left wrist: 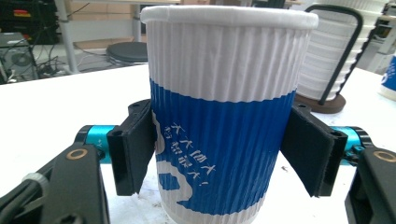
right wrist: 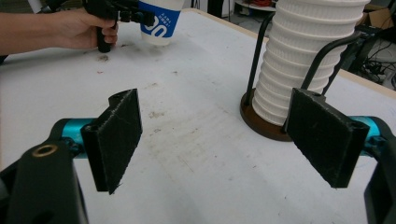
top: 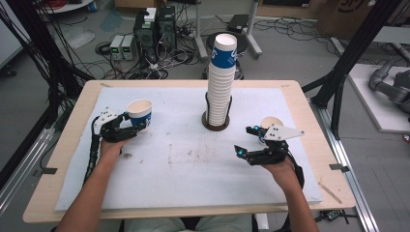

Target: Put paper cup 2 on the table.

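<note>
High view: left gripper (top: 129, 128) clamped a blue-and-white cup (top: 139, 114) upright on the white mat (top: 159, 183), left of the cup stack (top: 221, 82).

Left gripper view: both jaws pressed the cup's sides.

Right gripper view: right gripper (right wrist: 215, 140) jaws stood wide apart, holding nothing.

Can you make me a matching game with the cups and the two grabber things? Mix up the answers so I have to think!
Things:
1. left gripper
2. right gripper
3. tall stack of cups
4. single cup

Clues:
A. stands in a black wire holder on a round brown base
B. jaws wide apart with nothing between them
C. white on top, blue below, held between two jaws
D. closed around a cup at the left of the table

Pairs: 1-D, 2-B, 3-A, 4-C
</note>
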